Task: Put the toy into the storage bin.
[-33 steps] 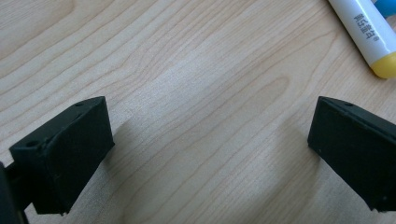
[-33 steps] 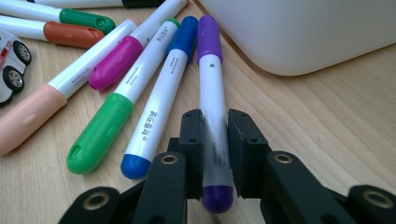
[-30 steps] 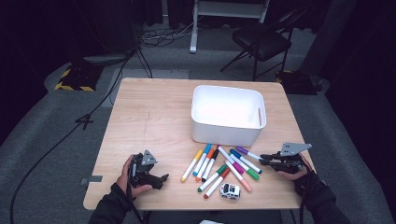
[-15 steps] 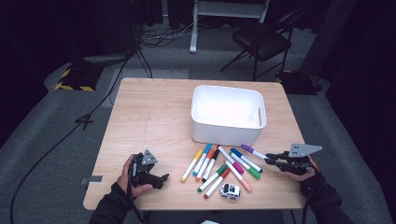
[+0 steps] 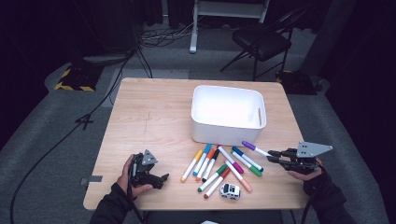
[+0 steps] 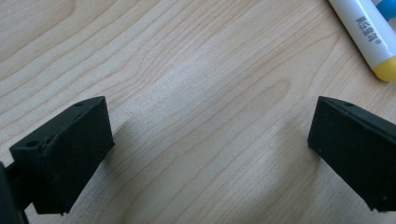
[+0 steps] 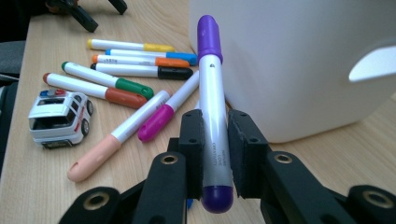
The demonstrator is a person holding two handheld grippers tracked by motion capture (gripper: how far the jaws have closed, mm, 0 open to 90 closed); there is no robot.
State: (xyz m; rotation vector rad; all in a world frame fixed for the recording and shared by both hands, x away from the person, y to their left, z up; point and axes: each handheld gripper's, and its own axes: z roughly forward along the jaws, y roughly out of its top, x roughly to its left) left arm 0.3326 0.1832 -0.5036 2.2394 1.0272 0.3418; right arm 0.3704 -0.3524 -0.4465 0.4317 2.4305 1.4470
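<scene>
My right gripper [image 5: 276,155] [image 7: 215,130] is shut on a purple marker [image 5: 254,149] [image 7: 212,102], held clear of the table to the right of the marker row, its cap toward the white bin [image 5: 228,113] [image 7: 299,60]. Several markers [image 5: 219,165] [image 7: 126,77] lie side by side in front of the bin. My left gripper [image 5: 161,180] [image 6: 205,140] rests low at the table's front left. Its jaws stand wide apart over bare wood. A yellow-capped marker [image 6: 369,35] lies just beyond it.
A small white toy car [image 5: 230,190] [image 7: 58,116] sits near the front edge below the markers. The wooden table [image 5: 149,116] is bare at its left and back. A black chair [image 5: 261,42] stands on the floor behind the table.
My right gripper has risen off the table with the purple marker and drawn it out of the row toward the right. The left gripper has stayed put.
</scene>
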